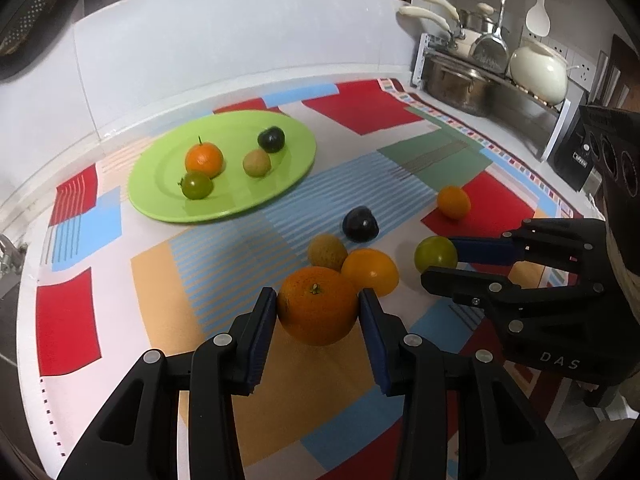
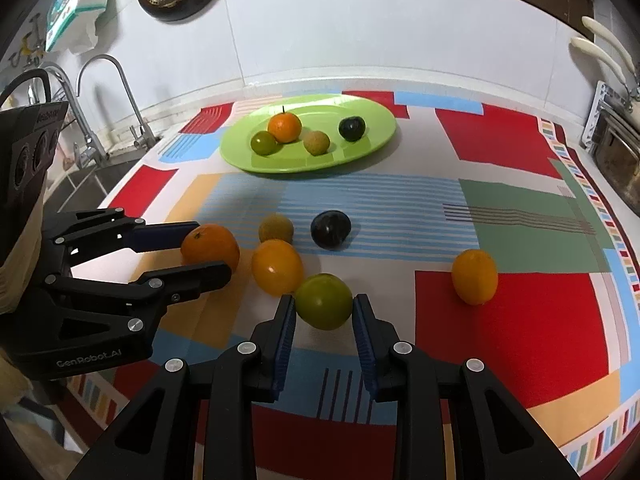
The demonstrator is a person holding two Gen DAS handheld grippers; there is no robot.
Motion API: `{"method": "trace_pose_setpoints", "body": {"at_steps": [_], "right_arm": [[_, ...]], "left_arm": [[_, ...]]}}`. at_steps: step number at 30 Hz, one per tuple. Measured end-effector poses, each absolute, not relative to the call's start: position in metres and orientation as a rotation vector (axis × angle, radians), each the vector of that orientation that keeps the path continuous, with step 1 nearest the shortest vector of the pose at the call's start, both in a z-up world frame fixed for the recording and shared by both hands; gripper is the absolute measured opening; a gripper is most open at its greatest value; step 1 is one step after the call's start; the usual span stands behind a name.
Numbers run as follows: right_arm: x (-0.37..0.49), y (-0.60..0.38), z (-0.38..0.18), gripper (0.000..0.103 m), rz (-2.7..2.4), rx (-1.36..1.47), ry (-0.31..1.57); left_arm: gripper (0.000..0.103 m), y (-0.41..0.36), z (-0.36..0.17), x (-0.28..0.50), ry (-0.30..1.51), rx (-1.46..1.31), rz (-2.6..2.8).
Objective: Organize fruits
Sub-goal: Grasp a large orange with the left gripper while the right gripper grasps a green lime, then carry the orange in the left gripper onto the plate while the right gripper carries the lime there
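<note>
Both grippers are angling steeply down toward the patchwork tablecloth [image 2: 520, 320], side by side, each closed on a fruit. Left gripper [image 1: 318, 306] is pinching the large round orange with a green stem scar [image 1: 318, 306] between its blue pads, one pad pressing each flank, the fruit sitting right at the fingertips. Right gripper [image 2: 324, 308] is squeezing the round green plum-like fruit [image 2: 324, 301] the same way, its jaws narrower.

Just beyond the left fingertips, a smooth yellow-orange fruit [image 1: 370, 272] and a small tan fuzzy fruit [image 1: 327, 250] are lying against each other, with a dark purple plum [image 1: 360, 224] a little farther ahead. Off to the right of the right gripper, another yellow-orange fruit [image 2: 475, 277] is resting alone on a red patch.

Far ahead of both grippers, the lime-green round plate [image 2: 372, 120] is carrying a stemmed orange tangerine [image 2: 284, 128], a small green fruit [image 2: 263, 143], a tan fruit [image 2: 316, 143] and a dark plum [image 2: 352, 128].
</note>
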State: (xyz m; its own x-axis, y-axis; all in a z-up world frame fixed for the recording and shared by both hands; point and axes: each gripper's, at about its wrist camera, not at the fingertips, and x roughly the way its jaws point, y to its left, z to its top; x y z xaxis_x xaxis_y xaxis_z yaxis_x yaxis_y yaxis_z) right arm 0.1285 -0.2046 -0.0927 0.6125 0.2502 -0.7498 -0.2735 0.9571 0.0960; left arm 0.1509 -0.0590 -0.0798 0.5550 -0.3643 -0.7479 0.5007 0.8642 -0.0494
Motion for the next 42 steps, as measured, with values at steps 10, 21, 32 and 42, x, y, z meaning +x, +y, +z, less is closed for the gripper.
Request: {"method": "trace_pose_setpoints", "body": {"at_steps": [10, 21, 32, 42], "right_arm": [[0.123, -0.2, -0.067, 0.03, 0.32, -0.027, 0.793], [0.135, -0.189, -0.041, 0.03, 0.362, -0.03, 0.722], [0.167, -0.174, -0.018, 0.03, 0.402, -0.018, 0.662], [0.203, -0.159, -0.006, 0.03, 0.41, -0.02, 0.64]], "left_arm": [[0.042, -0.052, -0.052, 0.144, 0.775, 0.166, -0.476], [0.042, -0.041, -0.028, 0.152, 0.719, 0.151, -0.422], [0.042, -0.027, -0.008, 0.179, 0.673, 0.13, -0.372], [0.041, -0.014, 0.002, 0.216, 0.662, 0.1, -0.352]]}}
